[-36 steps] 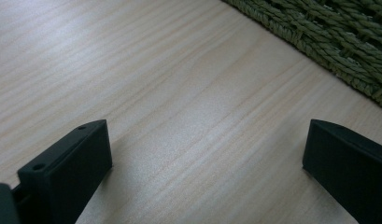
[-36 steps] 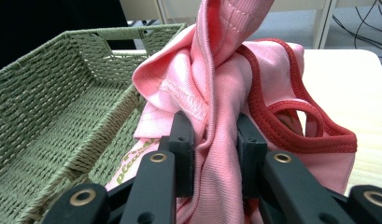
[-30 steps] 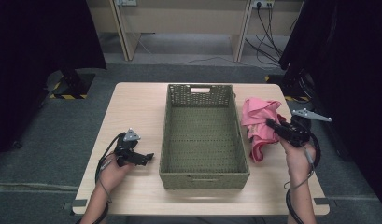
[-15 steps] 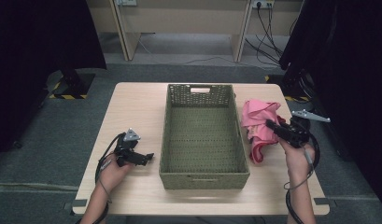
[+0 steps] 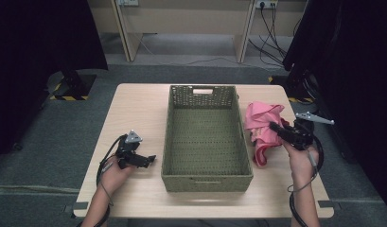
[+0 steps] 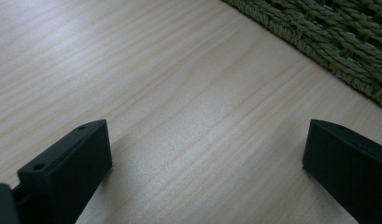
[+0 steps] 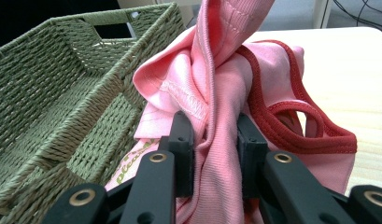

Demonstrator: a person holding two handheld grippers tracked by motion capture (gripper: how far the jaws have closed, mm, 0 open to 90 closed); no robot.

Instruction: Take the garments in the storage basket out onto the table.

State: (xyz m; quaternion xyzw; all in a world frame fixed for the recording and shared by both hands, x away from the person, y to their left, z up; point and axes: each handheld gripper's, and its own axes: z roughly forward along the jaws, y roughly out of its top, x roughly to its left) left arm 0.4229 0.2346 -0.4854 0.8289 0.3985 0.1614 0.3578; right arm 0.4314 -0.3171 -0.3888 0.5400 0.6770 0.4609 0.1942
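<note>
One basket, one pink shirt, two grippers on one table.

Left to right in the high view: the left gripper (image 5: 151, 159) rests on the table (image 5: 139, 106) with its fingers spread and nothing between them, the one green woven basket (image 5: 206, 137) sits mid-table, and the pink shirt (image 5: 262, 127) lies bunched just beside the basket's right wall. The right gripper (image 5: 274, 127) pinches a fold of the shirt; the right gripper view adds red trim and fingers (image 7: 183, 140) pressed on cloth.

left gripper (image 5: 148, 160) wide (low), right gripper (image 5: 275, 127) clamped
</note>
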